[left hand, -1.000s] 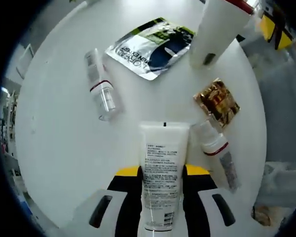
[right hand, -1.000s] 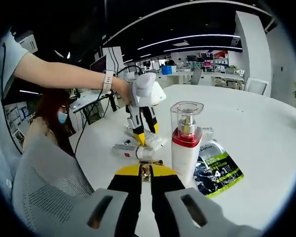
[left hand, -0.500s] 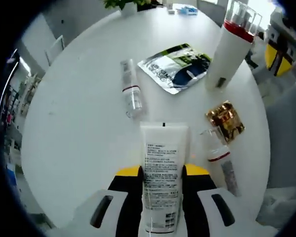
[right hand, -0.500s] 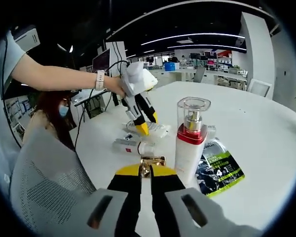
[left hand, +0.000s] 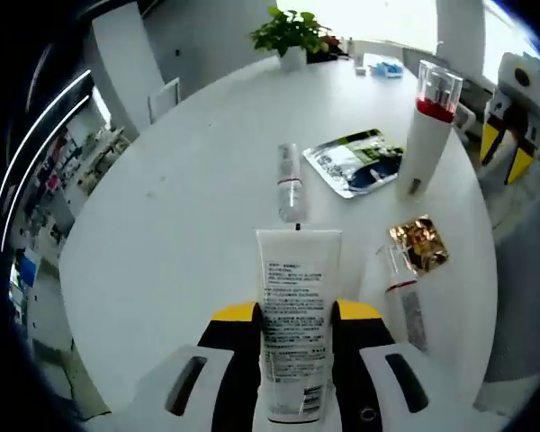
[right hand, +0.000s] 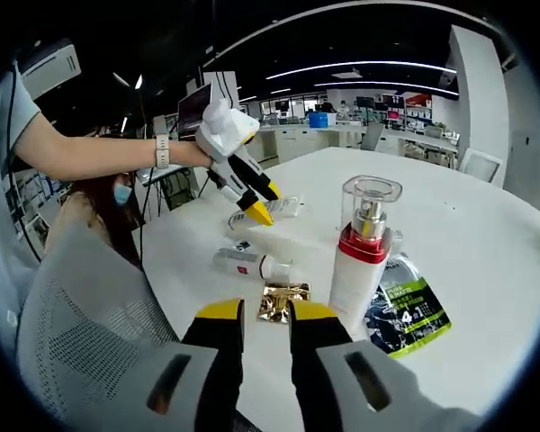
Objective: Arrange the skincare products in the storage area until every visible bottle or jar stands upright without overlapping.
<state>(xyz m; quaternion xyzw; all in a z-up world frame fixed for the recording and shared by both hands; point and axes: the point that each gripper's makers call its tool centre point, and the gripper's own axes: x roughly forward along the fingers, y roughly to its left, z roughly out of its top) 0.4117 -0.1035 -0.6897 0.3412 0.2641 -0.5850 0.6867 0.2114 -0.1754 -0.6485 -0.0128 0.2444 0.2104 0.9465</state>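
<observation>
My left gripper (left hand: 293, 312) is shut on a white tube (left hand: 296, 297), held above the round white table (left hand: 180, 234). In the right gripper view the left gripper (right hand: 255, 202) hangs over the table with the tube (right hand: 281, 208) in its yellow tips. A tall white bottle with a red band (left hand: 427, 129) (right hand: 364, 258) stands upright. One small clear bottle (left hand: 290, 182) lies on its side, and another with a red ring (left hand: 402, 294) (right hand: 246, 263) lies near a gold sachet (left hand: 418, 244) (right hand: 282, 301). My right gripper (right hand: 265, 317) is open and holds nothing.
A green and black mask pack (left hand: 355, 161) (right hand: 404, 306) lies flat by the tall bottle. A potted plant (left hand: 292, 33) stands at the table's far edge. A mesh chair (right hand: 81, 333) and a seated person (right hand: 94, 211) are beside the table.
The left gripper has risen and tilted up with the tube still in it. The right gripper's jaws, shut before, now stand apart.
</observation>
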